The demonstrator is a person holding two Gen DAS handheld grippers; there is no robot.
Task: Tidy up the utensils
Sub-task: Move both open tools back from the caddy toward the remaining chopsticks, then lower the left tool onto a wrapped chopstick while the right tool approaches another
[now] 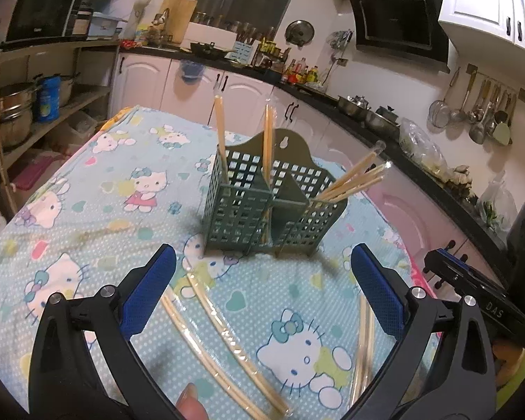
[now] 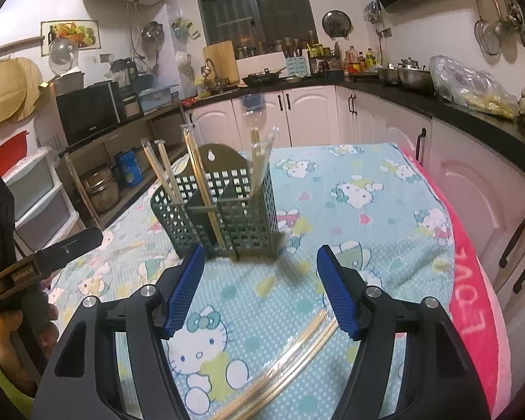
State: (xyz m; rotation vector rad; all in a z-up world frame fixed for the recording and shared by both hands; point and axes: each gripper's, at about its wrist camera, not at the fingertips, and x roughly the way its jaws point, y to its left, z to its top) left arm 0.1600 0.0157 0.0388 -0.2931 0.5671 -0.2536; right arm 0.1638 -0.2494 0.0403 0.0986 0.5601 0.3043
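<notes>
A green slotted utensil holder (image 1: pixel 262 203) (image 2: pixel 224 210) stands upright on the cartoon-cat tablecloth, with wrapped chopstick pairs (image 1: pixel 353 178) (image 2: pixel 164 175) leaning out of its compartments. More wrapped chopsticks lie flat on the cloth (image 1: pixel 220 336) (image 1: pixel 364 343) (image 2: pixel 290 357). My left gripper (image 1: pixel 262 290) hovers open in front of the holder, above the loose pairs, with nothing between its blue pads. My right gripper (image 2: pixel 260 290) is open too, empty, with a loose pair on the cloth below its right finger (image 2: pixel 336 294).
The table's pink edge (image 2: pixel 472 297) runs along the right. Kitchen cabinets and a dark counter (image 1: pixel 367 119) with pots ring the table. Open shelves with pots (image 1: pixel 35 105) stand at the left. The other hand-held gripper (image 1: pixel 479 294) (image 2: pixel 35 262) shows at each view's side.
</notes>
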